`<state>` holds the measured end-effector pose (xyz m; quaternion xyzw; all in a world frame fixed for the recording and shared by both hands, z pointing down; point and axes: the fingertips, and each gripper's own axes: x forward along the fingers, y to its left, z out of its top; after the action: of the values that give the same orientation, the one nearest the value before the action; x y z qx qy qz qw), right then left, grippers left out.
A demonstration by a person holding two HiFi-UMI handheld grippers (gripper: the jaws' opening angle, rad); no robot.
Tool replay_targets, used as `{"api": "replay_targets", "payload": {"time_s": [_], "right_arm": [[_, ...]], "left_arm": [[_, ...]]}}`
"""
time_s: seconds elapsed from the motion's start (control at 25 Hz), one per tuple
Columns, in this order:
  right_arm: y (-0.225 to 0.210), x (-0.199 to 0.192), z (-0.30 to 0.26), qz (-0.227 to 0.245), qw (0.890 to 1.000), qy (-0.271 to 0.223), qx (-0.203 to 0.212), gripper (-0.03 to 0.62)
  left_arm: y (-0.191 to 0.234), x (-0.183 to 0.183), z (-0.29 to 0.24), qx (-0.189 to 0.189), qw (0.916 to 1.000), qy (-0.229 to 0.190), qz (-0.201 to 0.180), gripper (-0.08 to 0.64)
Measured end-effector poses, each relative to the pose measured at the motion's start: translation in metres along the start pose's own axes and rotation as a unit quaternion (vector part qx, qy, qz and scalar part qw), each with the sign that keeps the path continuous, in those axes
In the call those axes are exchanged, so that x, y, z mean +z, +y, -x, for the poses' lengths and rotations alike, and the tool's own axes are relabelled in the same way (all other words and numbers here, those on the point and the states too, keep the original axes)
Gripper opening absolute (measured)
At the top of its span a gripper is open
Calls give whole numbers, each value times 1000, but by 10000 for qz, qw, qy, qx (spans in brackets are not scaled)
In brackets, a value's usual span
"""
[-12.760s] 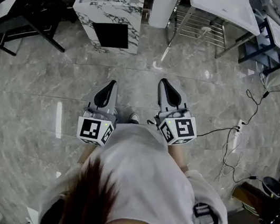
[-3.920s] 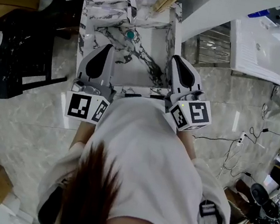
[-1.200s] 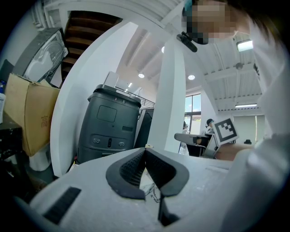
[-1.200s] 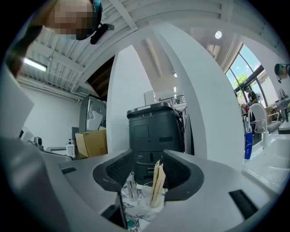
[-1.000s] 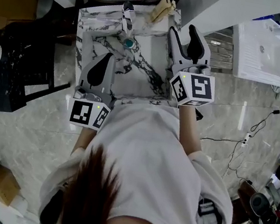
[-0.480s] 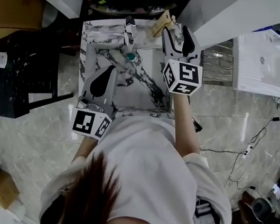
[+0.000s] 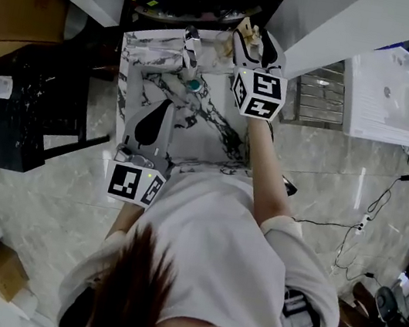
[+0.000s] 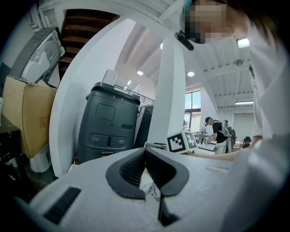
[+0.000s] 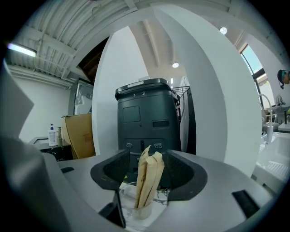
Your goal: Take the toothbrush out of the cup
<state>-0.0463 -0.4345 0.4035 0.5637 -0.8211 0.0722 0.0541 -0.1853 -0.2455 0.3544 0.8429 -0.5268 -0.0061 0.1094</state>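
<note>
The right gripper (image 9: 147,154), its jaws just opened wide, flanks a clear cup (image 9: 136,210) holding a tan paper-wrapped toothbrush (image 9: 149,181), frame centre. The left gripper (image 8: 145,150) is pinched closed and empty over a veined marble basin (image 7: 216,118).

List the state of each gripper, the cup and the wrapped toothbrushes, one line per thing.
right gripper: open, its jaws just been opening; the wrapped toothbrushes show between them, not gripped.
left gripper: shut, nothing held.
cup: upright on the marble basin, at its back edge.
wrapped toothbrushes: standing in the cup, leaning slightly, not yet taken out.
</note>
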Motion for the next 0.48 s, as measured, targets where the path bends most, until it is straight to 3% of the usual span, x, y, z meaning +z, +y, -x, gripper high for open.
{"api": "replay_targets", "payload": {"time_s": [0.48], "right_arm": [[-4,-34,-29,-188,9991,386,-4,213]], "left_arm": [[7,-3,-1,129,9999,91,28,11]]}}
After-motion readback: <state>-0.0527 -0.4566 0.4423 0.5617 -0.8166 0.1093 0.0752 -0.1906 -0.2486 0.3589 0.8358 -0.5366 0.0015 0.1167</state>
